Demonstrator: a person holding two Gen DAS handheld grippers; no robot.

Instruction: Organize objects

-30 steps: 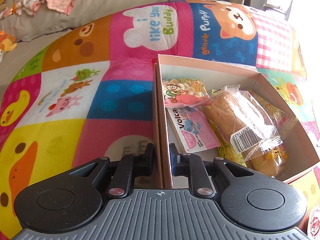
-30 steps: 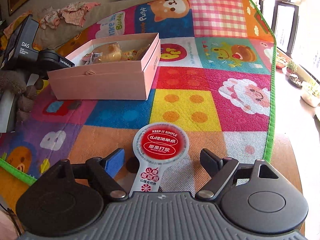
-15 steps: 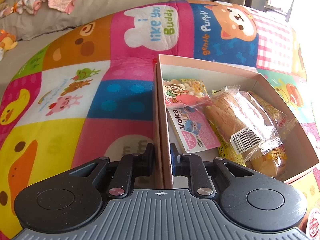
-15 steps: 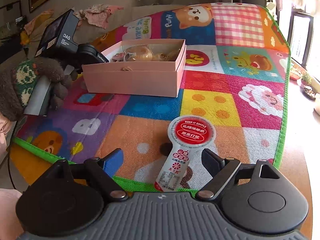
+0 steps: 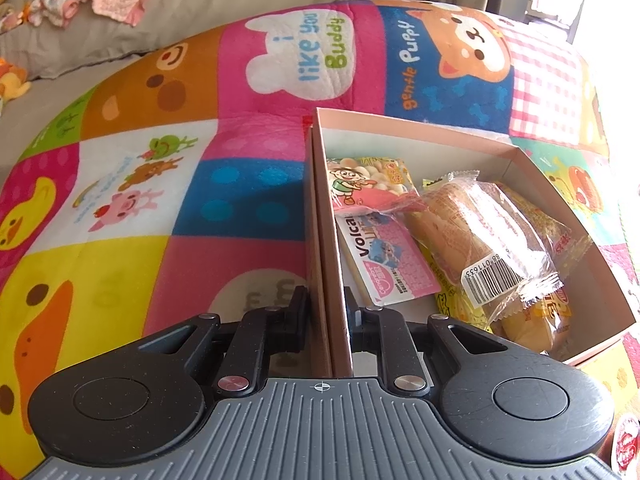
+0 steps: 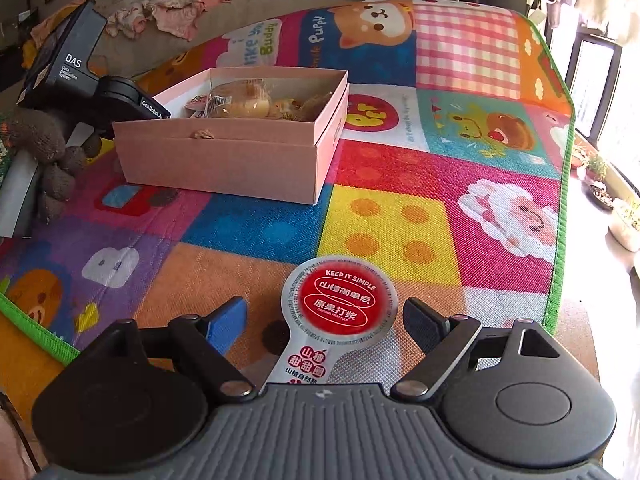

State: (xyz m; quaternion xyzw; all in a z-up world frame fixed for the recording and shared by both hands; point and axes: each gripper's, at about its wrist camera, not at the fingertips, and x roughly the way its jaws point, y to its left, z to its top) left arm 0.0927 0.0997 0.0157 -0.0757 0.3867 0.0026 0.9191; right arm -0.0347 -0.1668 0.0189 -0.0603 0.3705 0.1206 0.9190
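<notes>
**Right gripper lines up on the last snack**

The change is all on the right. A second ago the round red-topped snack sat between the right gripper's fingers; half a second ago the view had pulled back and swung, showing the mat's green edge below it. Now the snack sits squarely between the fingers again, close in. The fingers stand wide on either side of it, touching nothing, so it is framed but not gripped. It lies flat on the mat, well apart from the box.

The left gripper has not shifted: its fingers are narrow and clamped on the box's near wall, one outside, one inside, steadying it. The box already holds a bread roll in clear wrap and several flat packets.

By my reading, the right hand has finished realigning and the next step is to close on the snack and carry it to the box.
</notes>
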